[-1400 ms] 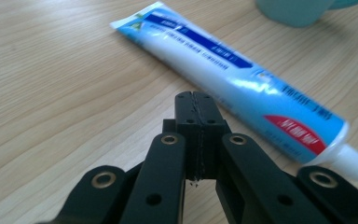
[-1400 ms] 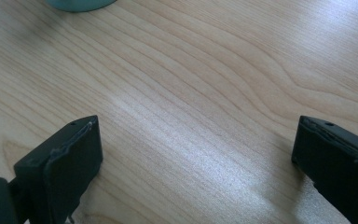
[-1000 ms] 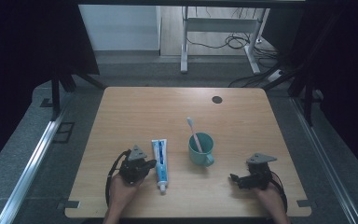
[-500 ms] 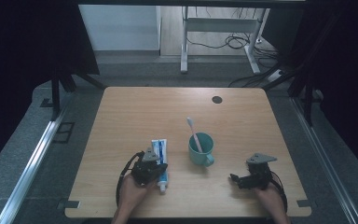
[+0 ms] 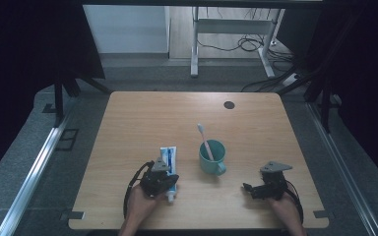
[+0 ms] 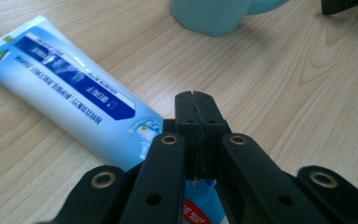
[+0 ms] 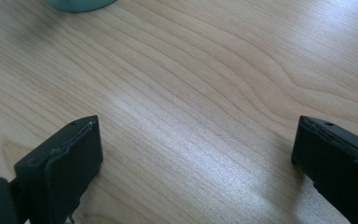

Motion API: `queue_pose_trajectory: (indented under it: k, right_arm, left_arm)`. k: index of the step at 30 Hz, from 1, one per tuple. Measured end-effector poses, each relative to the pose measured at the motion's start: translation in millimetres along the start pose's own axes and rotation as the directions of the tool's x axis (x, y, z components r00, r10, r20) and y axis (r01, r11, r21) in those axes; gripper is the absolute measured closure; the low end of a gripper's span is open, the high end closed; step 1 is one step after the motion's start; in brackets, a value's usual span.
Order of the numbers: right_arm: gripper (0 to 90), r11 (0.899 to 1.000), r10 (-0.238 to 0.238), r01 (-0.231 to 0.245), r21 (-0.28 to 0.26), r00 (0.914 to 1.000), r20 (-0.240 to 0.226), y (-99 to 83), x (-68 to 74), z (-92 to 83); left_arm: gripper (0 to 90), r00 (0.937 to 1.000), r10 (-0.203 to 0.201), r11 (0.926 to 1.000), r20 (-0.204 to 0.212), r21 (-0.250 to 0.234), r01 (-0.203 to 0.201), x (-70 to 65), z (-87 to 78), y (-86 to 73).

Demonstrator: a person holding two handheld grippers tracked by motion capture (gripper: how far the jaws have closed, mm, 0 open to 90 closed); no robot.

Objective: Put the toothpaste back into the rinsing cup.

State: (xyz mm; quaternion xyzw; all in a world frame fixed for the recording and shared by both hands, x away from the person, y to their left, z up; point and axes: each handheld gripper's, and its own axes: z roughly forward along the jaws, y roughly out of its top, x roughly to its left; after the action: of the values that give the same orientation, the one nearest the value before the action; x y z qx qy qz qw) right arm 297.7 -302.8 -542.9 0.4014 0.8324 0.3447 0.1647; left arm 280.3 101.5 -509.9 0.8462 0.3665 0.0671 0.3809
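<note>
A white and blue toothpaste tube lies flat on the wooden table, left of a teal cup with a white toothbrush standing in it. My left gripper sits over the tube's near end, its jaws shut pad to pad. In the left gripper view the closed tips hover above the tube, which runs under them; the cup is ahead. My right gripper rests on the table right of the cup, pointing left, jaws wide open over bare wood.
A small black round hole marks the table's far side. The table's front edge runs just below both hands. Black curtains, metal rails and a desk frame with cables stand beyond the table. The cup's base shows ahead of the right gripper.
My left gripper has shifted a little to the right, from beside the tube to over its near end. The right gripper has stayed put.
</note>
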Motion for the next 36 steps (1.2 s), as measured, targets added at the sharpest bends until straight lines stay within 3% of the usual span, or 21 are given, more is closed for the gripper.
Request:
queue_pose_trajectory:
  k: [20, 27, 36]
  right_arm:
    - [1.7, 1.000, 0.001, -0.001, 0.000, 1.0000, 0.002, 0.1, -0.1, 0.1]
    - [1.7, 1.000, 0.001, -0.001, 0.000, 1.0000, 0.002, 0.1, 0.0, 0.1]
    - [1.7, 1.000, 0.001, -0.001, 0.000, 1.0000, 0.002, 0.1, 0.0, 0.1]
  left_arm:
    - [89.4, 0.9989, 0.038, 0.9978, -0.027, 0.056, -0.036, -4.1, 1.5, 0.9]
    - [89.4, 0.9980, 0.026, 0.9966, -0.058, 0.080, -0.021, 3.1, 0.3, -5.4]
    - [87.0, 0.9978, 0.025, 0.9971, -0.061, 0.073, -0.020, 4.8, -3.0, -5.3]
